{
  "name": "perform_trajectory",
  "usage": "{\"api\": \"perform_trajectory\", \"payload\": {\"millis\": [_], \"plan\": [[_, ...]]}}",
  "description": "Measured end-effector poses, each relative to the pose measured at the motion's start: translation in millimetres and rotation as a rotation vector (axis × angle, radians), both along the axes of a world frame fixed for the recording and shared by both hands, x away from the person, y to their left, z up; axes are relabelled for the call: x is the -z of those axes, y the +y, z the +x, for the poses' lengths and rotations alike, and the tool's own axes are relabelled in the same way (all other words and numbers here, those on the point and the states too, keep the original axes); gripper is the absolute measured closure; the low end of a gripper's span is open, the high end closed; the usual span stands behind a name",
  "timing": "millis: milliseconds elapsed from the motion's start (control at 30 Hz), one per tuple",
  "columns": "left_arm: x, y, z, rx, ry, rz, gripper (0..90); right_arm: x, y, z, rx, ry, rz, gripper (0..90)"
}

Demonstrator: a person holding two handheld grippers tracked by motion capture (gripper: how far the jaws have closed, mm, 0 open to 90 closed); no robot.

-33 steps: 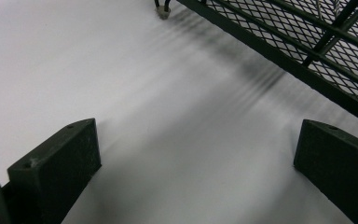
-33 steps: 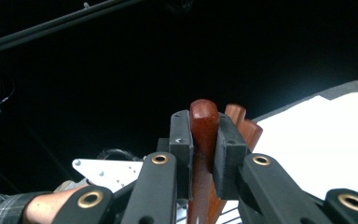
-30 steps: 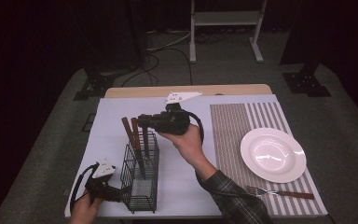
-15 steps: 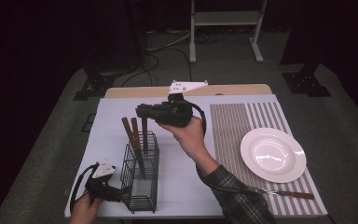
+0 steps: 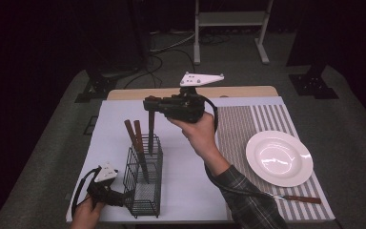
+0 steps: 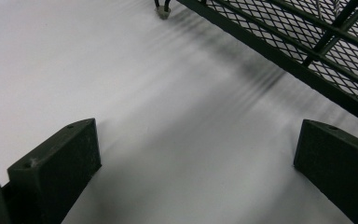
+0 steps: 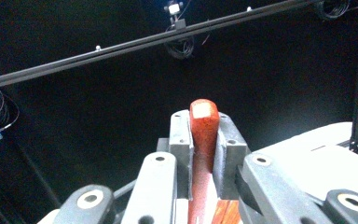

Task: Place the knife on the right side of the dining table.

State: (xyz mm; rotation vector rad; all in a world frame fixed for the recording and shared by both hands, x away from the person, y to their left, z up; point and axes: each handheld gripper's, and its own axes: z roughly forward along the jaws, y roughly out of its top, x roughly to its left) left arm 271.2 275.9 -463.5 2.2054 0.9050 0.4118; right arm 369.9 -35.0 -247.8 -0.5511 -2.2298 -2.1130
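Right gripper point(image 5: 151, 104) clamps a wooden-handled utensil point(image 5: 150, 131) upright above the wire cutlery caddy point(image 5: 143, 183), permitting vertical travel; left gripper point(image 5: 118, 198), jaws wide and empty, rests against the caddy's base, apparently steadying it.

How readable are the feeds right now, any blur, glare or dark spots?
High view: table lit, surroundings black, white plate bright. Left gripper view: caddy mesh streaked, its shadow soft. Right gripper view: background dark, wooden handle sharp between the pads.
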Motion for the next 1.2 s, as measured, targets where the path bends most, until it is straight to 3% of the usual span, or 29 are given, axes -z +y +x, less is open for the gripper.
{"api": "perform_trajectory", "payload": {"millis": [200,567,867,1200], "plan": [[0.1,-0.1,0.0,-0.001,0.000,-0.001,0.0,-10.0,-10.6,-2.0,0.018,-0.017,0.012,79.9],[0.1,-0.2,-0.1,-0.002,0.002,-0.003,0.0,-14.0,-33.9,-2.9,0.067,-0.030,0.014,79.9],[0.1,-0.1,-0.1,-0.002,0.000,-0.002,0.0,-9.1,-62.1,0.4,0.137,-0.039,-0.002,79.9],[0.1,-0.1,-0.1,-0.002,0.001,-0.002,0.0,0.2,-96.7,3.6,0.257,-0.062,-0.058,79.9]]}}
